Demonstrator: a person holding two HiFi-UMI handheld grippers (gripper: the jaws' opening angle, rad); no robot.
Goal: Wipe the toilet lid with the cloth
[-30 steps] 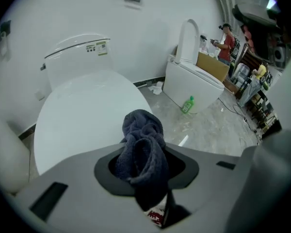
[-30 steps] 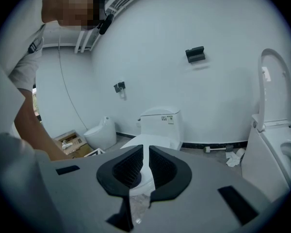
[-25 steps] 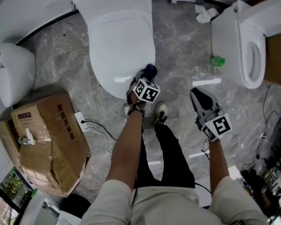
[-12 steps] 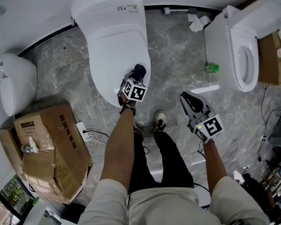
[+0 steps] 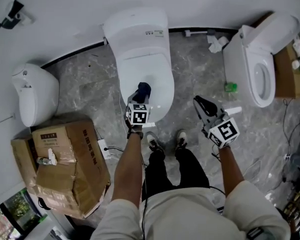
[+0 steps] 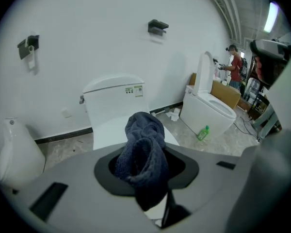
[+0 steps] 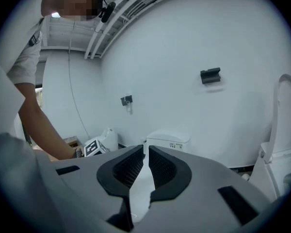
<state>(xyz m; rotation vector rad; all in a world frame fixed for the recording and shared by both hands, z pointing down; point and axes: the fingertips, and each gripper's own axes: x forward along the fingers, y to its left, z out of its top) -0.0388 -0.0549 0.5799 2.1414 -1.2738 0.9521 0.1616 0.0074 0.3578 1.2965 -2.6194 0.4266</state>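
A: What sits at the far left?

B: A white urinal-like fixture (image 5: 34, 95) against the wall, and below it a battered cardboard box (image 5: 65, 166) on the grey marbled floor (image 5: 85, 79). Just right of the box lies a white power strip (image 5: 104, 149) with its cable.

A: And the middle?

B: A white toilet (image 5: 137, 31) with the toilet lid (image 5: 149, 66) down. The left tongs (image 5: 140, 98) reach over the front part of that lid, and they are clamped on the cloth (image 5: 143, 89), a dark blue bunched towel. In the left gripper view the cloth (image 6: 143, 159) fills the gap between the jaws and bulges up past them.

A: Does the cloth touch the lid?

B: It lies over the lid's front end in the head view, but whether it touches I cannot tell.

A: The other hand?

B: The right tongs (image 5: 202, 103) are held to the right of the toilet, over the floor, apart from everything. Their jaws stand almost together, only a slit between the pads, with nothing in them.

A: Further right?

B: A green bottle (image 5: 231, 87) on the floor, crumpled paper (image 5: 217, 45) by the wall, then a second toilet (image 5: 250, 66) with its seat lid raised, and a brown box (image 5: 289, 76) at the edge
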